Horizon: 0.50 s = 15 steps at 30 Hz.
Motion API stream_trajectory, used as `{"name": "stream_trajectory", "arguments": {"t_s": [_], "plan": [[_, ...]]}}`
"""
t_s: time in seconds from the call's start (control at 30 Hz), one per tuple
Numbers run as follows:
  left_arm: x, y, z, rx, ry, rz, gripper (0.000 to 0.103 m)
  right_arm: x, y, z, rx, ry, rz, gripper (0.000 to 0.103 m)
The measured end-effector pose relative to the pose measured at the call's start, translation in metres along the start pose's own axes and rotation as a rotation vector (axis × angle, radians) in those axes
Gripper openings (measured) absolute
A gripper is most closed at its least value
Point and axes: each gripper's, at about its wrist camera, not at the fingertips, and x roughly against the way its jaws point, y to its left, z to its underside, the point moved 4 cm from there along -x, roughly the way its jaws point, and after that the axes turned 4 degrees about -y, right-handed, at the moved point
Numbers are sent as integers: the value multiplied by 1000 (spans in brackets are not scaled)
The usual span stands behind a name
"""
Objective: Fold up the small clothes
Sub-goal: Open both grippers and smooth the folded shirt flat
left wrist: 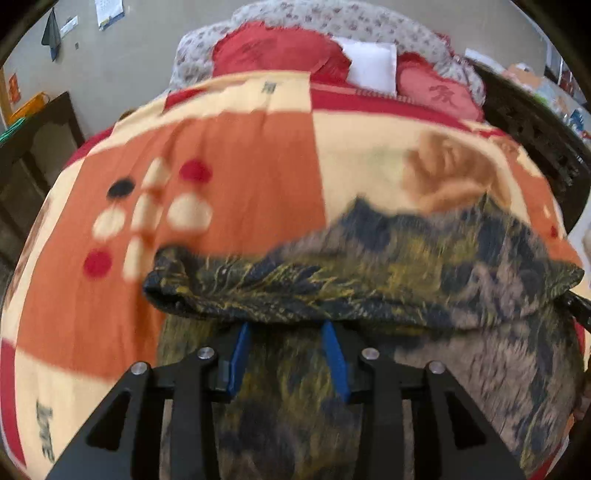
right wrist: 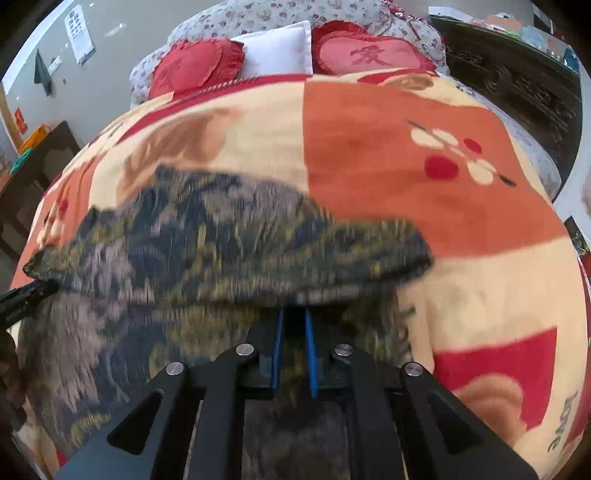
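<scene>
A small garment patterned in navy, olive-yellow and grey-mauve lies on the orange, cream and red blanket, with its near part doubled over into a thick fold. My left gripper stands open. Its blue fingers are apart, their tips tucked under the fold's edge and the cloth loose between them. In the right wrist view the same garment spreads to the left. My right gripper is shut on the garment's near edge, its blue fingers close together and their tips hidden by cloth. Both views are blurred.
Two red heart cushions and a white pillow lean on a floral quilt at the bed's head. Dark carved wooden furniture stands to the right and a dark cabinet to the left. The blanket extends beyond the garment.
</scene>
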Motion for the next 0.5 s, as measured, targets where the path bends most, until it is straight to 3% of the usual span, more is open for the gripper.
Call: {"name": "stream_trajectory", "arguments": {"t_s": [0.13, 0.27, 0.37, 0.5], "plan": [[-16, 20, -37, 88, -31, 10, 39, -11, -16, -36, -76, -32, -10, 12], [-27, 47, -59, 181, -27, -39, 39, -27, -23, -60, -58, -30, 13, 12], [-12, 57, -59, 214, -62, -25, 39, -23, -30, -62, -40, -40, 48, 12], [8, 36, -39, 197, -90, 50, 39, 7, -28, -58, -55, -135, 53, 12]]}}
